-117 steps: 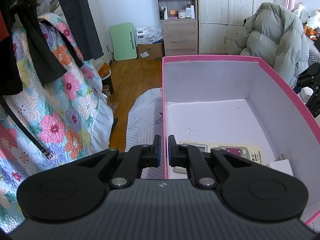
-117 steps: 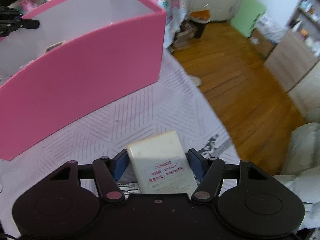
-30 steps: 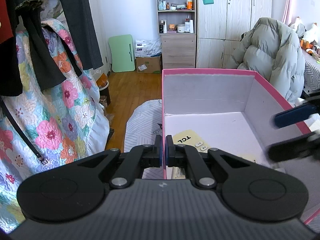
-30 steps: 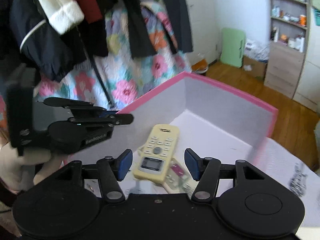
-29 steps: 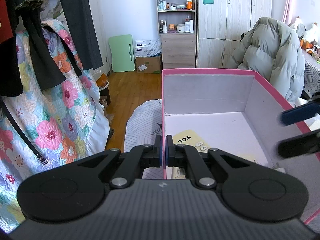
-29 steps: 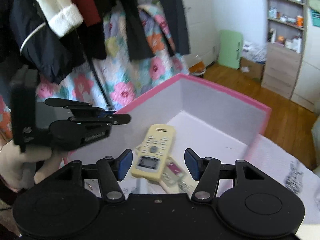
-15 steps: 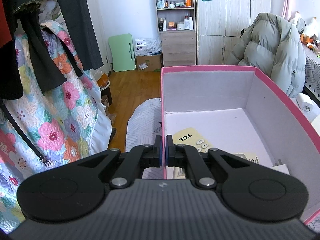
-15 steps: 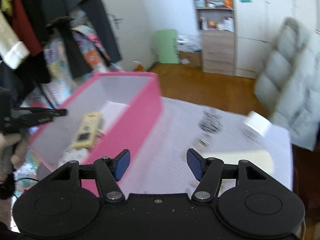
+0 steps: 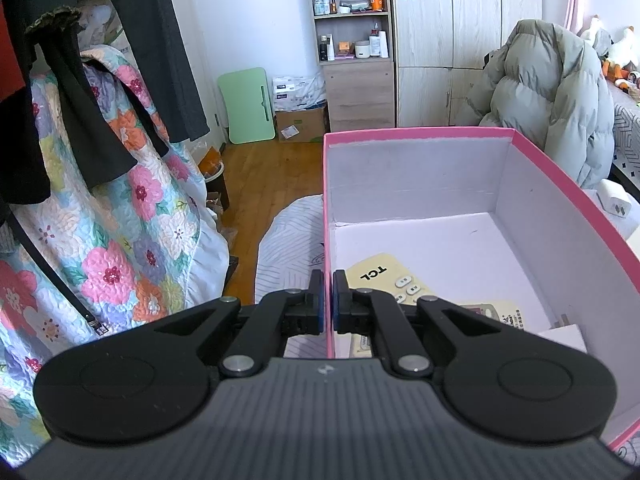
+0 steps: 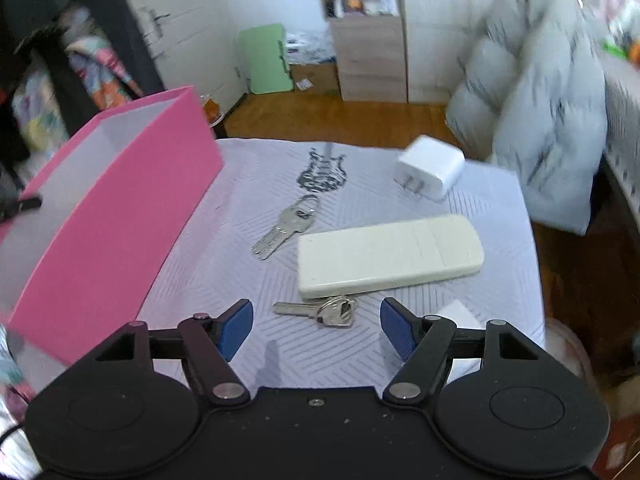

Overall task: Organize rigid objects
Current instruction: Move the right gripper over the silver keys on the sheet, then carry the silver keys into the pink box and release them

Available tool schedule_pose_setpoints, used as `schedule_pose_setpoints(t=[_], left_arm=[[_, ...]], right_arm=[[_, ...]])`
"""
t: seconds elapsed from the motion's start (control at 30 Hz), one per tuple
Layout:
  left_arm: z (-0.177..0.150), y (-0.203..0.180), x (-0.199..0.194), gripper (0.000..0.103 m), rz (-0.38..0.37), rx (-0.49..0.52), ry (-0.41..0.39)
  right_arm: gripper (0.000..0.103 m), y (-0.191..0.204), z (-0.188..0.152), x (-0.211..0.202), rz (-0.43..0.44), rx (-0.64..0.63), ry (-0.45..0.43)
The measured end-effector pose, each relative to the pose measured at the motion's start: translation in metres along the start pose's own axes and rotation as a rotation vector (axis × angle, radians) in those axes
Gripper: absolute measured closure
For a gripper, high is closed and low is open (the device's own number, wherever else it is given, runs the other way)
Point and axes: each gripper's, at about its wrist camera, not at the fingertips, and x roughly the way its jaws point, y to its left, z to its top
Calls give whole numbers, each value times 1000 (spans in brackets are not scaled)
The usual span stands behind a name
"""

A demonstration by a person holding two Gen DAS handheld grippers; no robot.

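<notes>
The left gripper [image 9: 327, 300] pinches the near wall of the tall pink cardboard box [image 9: 416, 134], while the right gripper [image 10: 316, 327] gapes empty beside it over a silver key [image 10: 320, 311].

Left wrist view looks close along the pink box [image 9: 416, 135] wall; right wrist view looks down over the tabletop [image 10: 360, 200], sharing that box [image 10: 120, 200].

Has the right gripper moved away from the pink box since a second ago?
Yes. The right gripper was over the pink box; that box now lies to its left.

Pink box [image 9: 568, 184], floral quilt [image 9: 120, 240]
</notes>
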Motion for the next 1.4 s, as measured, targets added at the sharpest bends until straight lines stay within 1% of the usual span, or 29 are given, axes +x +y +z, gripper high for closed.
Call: schedule_pose_setpoints(t=[0.07, 0.13, 0.23, 0.3, 0.33, 0.37, 0.4, 0.43, 0.5, 0.57, 0.7, 0.9, 1.13, 1.3, 1.4], left_arm=[[0, 0, 0, 98, 0, -1, -1], [0, 0, 0, 98, 1, 1, 0], [0, 0, 0, 98, 0, 0, 1], [0, -1, 0, 98, 1, 1, 0], [0, 0, 0, 98, 1, 1, 0], [-1, 0, -1, 98, 1, 1, 0], [0, -1, 0, 98, 2, 1, 0], [-1, -1, -1, 98, 4, 4, 0], [-1, -1, -1, 98, 2, 0, 1], [-1, 0, -1, 98, 0, -1, 1], [-1, 1, -2, 98, -3, -8, -1], [-1, 3, -2, 98, -5, -10, -1], [0, 3, -2, 98, -5, -8, -1], [0, 3, -2, 98, -6, -9, -2], [0, 3, -2, 98, -5, -9, -2]], right_arm=[[28, -11, 2, 7, 28, 71, 10], [28, -16, 3, 13, 42, 104, 14], [28, -10, -1, 20, 40, 94, 27], [32, -3, -6, 28, 12, 68, 39], [44, -2, -7, 32, -7, 58, 41], [67, 1, -9, 33, -34, 38, 22], [73, 6, -10, 33, -65, 6, 11], [79, 8, -11, 32, -66, -10, 8], [80, 8, -10, 24, -21, 10, -18], [80, 13, -11, 13, -9, -7, -38], [81, 22, -6, -8, 53, -17, -74], [81, 49, 10, -37, 122, -83, -138], [81, 90, 39, -63, 241, -190, -217], [81, 123, 61, -70, 343, -277, -246], [81, 142, 71, -60, 391, -328, -225]])
